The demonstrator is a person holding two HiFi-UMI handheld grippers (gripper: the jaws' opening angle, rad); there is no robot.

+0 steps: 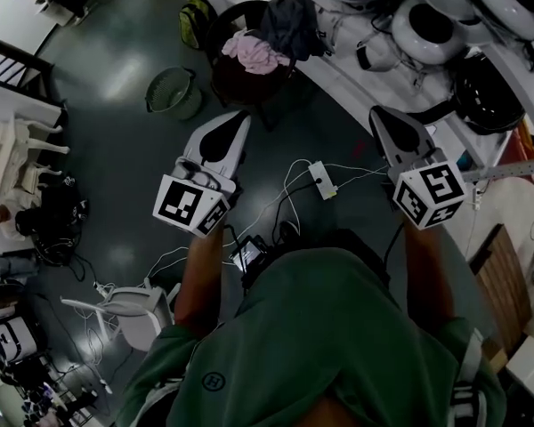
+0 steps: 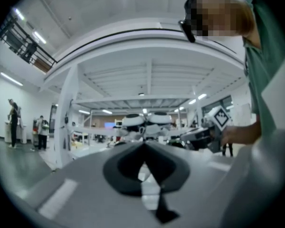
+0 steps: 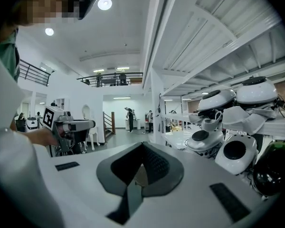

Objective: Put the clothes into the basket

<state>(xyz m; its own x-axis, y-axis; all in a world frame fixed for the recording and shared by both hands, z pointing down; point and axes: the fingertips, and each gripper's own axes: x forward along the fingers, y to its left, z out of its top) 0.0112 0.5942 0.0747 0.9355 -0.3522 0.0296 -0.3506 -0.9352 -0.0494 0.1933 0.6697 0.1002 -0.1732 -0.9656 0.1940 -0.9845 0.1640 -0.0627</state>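
Pink clothes (image 1: pixel 256 52) piled with darker ones on a dark chair (image 1: pixel 240 85), green basket (image 1: pixel 173 92) on the floor just beside it, left gripper (image 1: pixel 238 121) and right gripper (image 1: pixel 381 114) both pinched closed, holding nothing

Open floor (image 1: pixel 125 154) ahead; chair (image 1: pixel 242 89) beside basket (image 1: pixel 172 93)
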